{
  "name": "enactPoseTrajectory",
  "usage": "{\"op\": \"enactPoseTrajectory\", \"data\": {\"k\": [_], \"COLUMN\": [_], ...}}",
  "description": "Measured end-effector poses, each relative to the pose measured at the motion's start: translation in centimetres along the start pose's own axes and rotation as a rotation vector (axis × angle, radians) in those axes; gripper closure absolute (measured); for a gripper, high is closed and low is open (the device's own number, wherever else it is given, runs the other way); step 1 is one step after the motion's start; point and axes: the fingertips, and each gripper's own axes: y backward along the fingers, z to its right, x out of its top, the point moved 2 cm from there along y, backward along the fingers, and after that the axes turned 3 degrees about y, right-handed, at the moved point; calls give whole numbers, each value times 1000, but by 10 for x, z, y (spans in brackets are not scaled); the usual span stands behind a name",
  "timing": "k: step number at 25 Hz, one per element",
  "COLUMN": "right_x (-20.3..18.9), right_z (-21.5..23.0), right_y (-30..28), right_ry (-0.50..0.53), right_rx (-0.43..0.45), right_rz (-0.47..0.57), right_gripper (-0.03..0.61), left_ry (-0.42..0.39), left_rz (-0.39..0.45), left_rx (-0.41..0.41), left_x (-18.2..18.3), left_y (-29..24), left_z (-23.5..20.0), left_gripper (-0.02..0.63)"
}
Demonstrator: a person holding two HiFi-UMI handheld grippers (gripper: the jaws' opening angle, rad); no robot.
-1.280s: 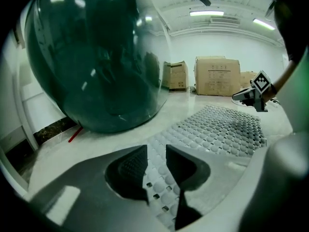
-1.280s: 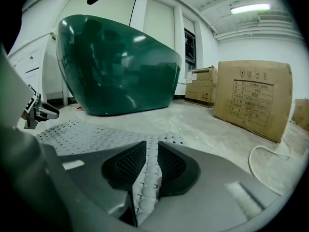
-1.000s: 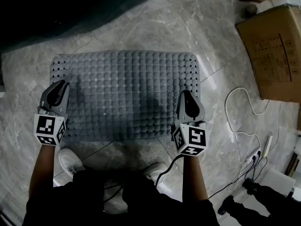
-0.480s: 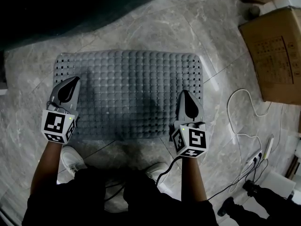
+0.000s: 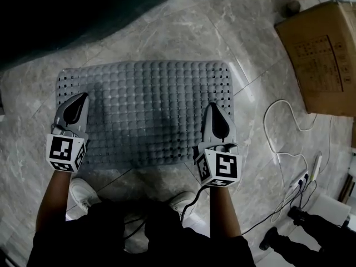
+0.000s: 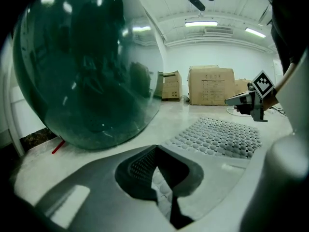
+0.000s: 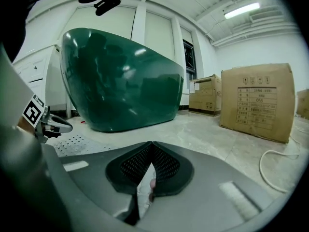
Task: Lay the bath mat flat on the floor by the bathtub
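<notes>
A grey studded bath mat lies flat on the marble floor in front of the dark green bathtub. My left gripper hovers over the mat's left edge, its tips together in the left gripper view; mat studs show through the gap below them. My right gripper is over the mat's right part, also with its tips together and nothing visibly pinched. From the left gripper view the mat stretches away to the right gripper. The tub fills the left of the right gripper view.
Cardboard boxes stand at the right. A white cable loops on the floor beside the mat's right edge, with plugs and gear at the lower right. The person's white shoe is just behind the mat's near edge.
My left gripper has shifted to the right, from the mat's outer left edge to a little way over the mat. The right gripper has hardly moved and the mat stays flat.
</notes>
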Motion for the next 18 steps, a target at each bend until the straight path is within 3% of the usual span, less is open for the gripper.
{"op": "enactPoseTrajectory", "data": {"k": [10,18], "right_x": [26,42], "right_z": [-6,-6], "right_y": [2,-6], "right_ry": [38,28], "right_rx": [7,3], "right_rz": [79,68], "right_gripper": [554,554], "left_ry": [-35,-85], "left_rz": [31,37], "left_rx": [-9,-33], "left_x": [18,39], "left_y": [0,-5], "left_z": [10,11], "left_gripper": [614,614]}}
